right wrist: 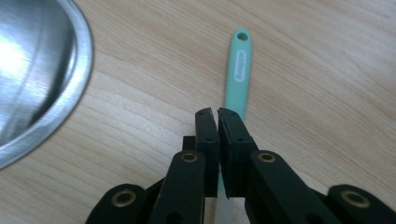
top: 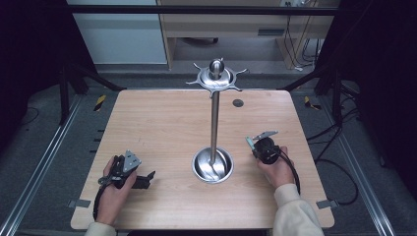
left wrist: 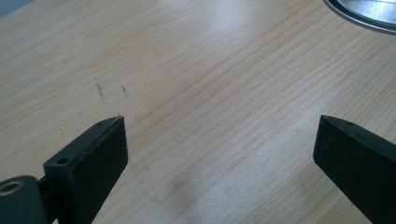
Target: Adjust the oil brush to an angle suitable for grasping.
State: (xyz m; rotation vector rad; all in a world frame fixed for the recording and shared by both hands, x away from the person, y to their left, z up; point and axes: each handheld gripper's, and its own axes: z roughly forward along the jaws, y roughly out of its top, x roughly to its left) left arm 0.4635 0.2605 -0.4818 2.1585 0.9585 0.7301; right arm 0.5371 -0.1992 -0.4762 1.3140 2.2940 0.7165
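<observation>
A teal-handled utensil (right wrist: 239, 70) lies flat on the wooden table (top: 162, 128), its handle pointing away from my right gripper (right wrist: 217, 112). That gripper's jaws stand together with only a hairline gap and hover just above the utensil, whose pale lower part shows beneath them. In the high view the right gripper (top: 255, 145) rests to the right of a metal stand, with the teal handle (top: 249, 142) poking out at its tip. My left gripper (left wrist: 222, 121) is open wide over bare wood, nothing between its jaws. From above, the left gripper (top: 143, 180) lies at the front left.
A steel stand rises from a round dish base (top: 212, 167) at the table's middle, its pole topped by a hooked disc (top: 215, 77). The base rim (left wrist: 369, 11) (right wrist: 32, 70) lies near both grippers. A dark round plug (top: 238, 103) sits at the far side.
</observation>
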